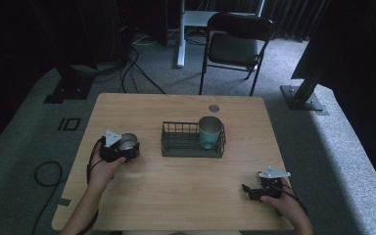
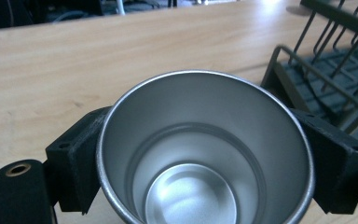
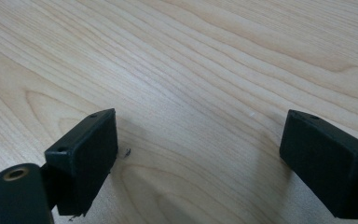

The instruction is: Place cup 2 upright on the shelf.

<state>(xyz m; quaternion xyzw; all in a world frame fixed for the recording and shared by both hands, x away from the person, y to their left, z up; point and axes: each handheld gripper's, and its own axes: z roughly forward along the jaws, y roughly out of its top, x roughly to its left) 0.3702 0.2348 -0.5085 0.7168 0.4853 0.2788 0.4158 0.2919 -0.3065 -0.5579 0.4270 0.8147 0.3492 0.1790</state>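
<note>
Left gripper view: the two black jaws of the left gripper (image 2: 205, 158) press against opposite sides of a shiny, round, open-topped steel cup (image 2: 205, 154), pinching it between them.
Cup interior: bare metal, with a stepped ring partway down and a bright flat bottom.
Cup position: it sits squarely between the jaws, its rim above their tips; whether its base rests on the table cannot be told.
Ahead and to the right of the left claw: the near end of a dark green wire basket (image 2: 326, 74), just beside the cup but apart from it.
High view, left claw: the left gripper (image 1: 122, 147), held by the left hand (image 1: 105, 166), grips the same cup just left of the basket (image 1: 191, 147).
Inside the basket: a teal metal tumbler (image 1: 209, 131) stands upright at the end farther from the left claw.
Right gripper view: the right gripper (image 3: 198, 154) has its jaws spread wide, with bare wood grain between them.
High view, right claw: the right gripper (image 1: 254, 191) lies low over the light wooden table (image 1: 176, 186) near its front right corner, well apart from the basket.
</note>
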